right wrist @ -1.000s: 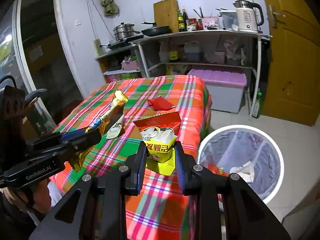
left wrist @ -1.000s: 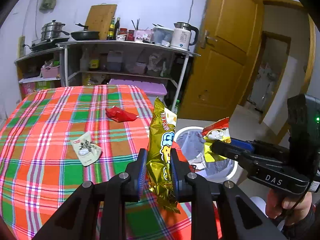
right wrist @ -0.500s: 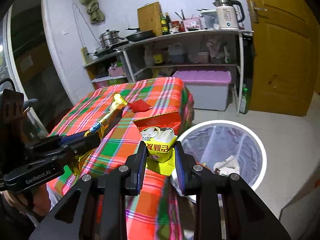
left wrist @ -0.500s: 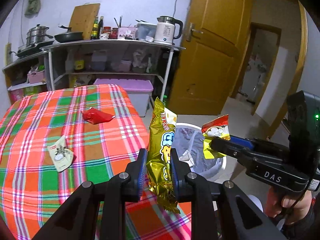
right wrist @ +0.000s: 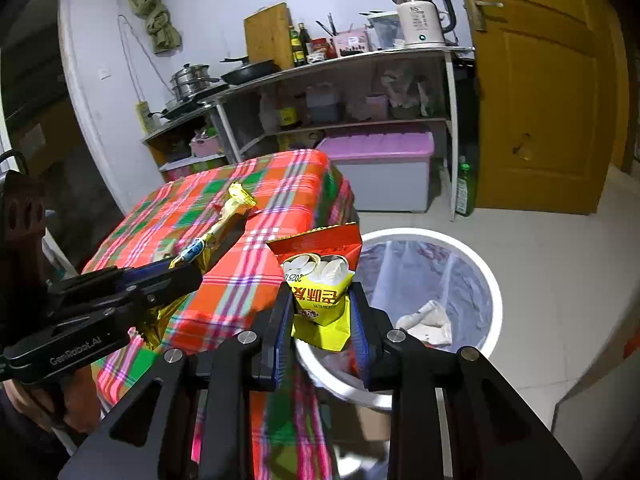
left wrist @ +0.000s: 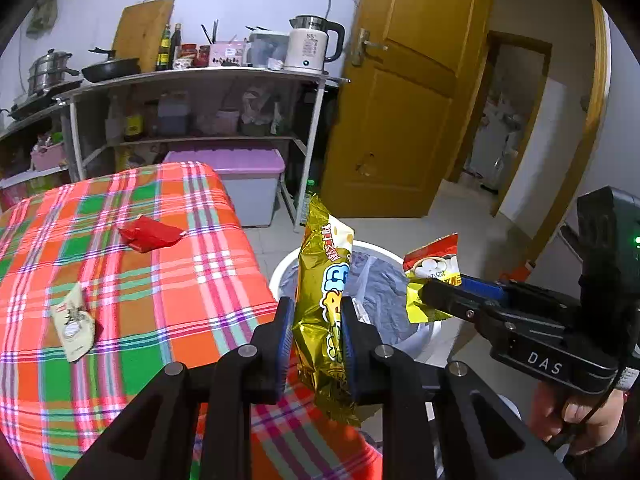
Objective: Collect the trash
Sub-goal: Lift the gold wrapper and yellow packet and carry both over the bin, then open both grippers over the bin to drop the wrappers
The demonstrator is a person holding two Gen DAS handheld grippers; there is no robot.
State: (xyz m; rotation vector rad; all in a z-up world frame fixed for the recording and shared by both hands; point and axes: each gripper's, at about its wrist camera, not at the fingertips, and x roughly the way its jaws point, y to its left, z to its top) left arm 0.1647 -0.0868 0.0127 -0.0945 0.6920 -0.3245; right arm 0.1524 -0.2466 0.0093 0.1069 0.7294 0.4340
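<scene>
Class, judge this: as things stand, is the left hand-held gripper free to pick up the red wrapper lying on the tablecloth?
Probably not yet: the left hand-held gripper is shut on the gold snack bag, though nothing blocks the red wrapper.

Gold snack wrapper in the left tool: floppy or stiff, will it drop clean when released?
Gold snack wrapper looks empty and crinkled, so probably light and floppy. Its top stands upright above the left tool, suggesting some foil stiffness. Likely flutters rather than drops straight into the bin.
</scene>
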